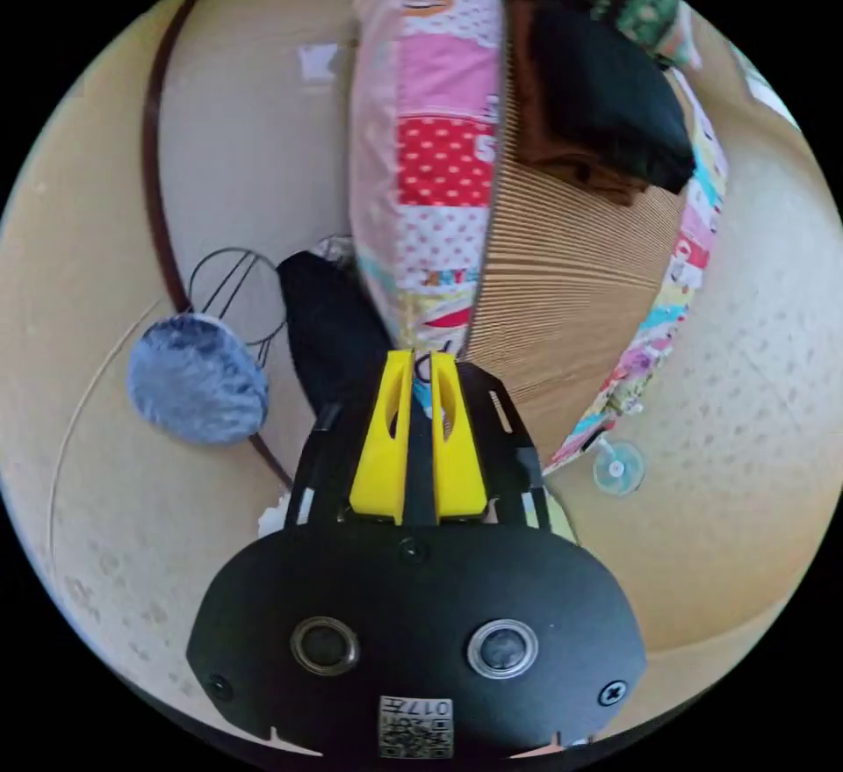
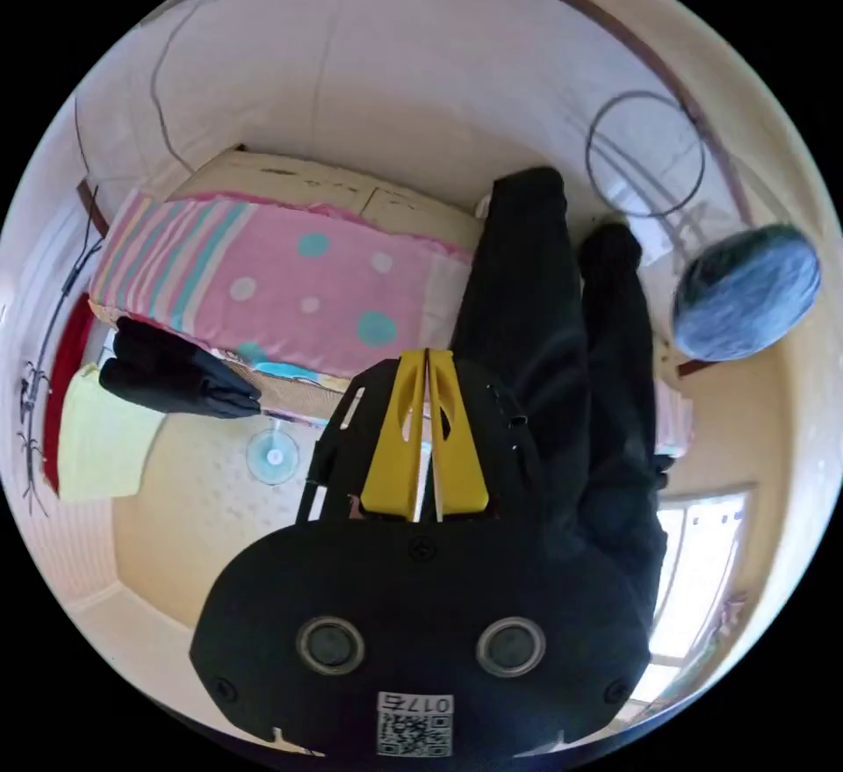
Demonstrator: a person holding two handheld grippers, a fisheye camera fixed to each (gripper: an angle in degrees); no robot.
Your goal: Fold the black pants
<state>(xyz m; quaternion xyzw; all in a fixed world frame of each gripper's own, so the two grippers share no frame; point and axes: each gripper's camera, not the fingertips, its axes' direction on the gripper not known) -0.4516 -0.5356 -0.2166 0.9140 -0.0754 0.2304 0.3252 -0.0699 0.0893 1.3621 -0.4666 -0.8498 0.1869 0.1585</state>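
Yellow jaws of the left gripper (image 1: pixel 420 359) sit nearly together at lower centre of its view; whether they pinch any cloth, I can't tell. Black pants (image 1: pixel 329 328) poke out just left of them, mostly hidden behind the gripper. Above is a patchwork bed (image 1: pixel 439 148) with a mat (image 1: pixel 571 280), and folded dark clothes (image 1: pixel 606 104) at the upper right. A fuzzy blue disc (image 1: pixel 195 378) sits at left.

Over in the right gripper view, the right gripper (image 2: pixel 427 357) looks pressed closed, grip unclear. The pants (image 2: pixel 562 350) hang just right of it, both legs reaching up-frame and partly covering the bed (image 2: pixel 290 289).
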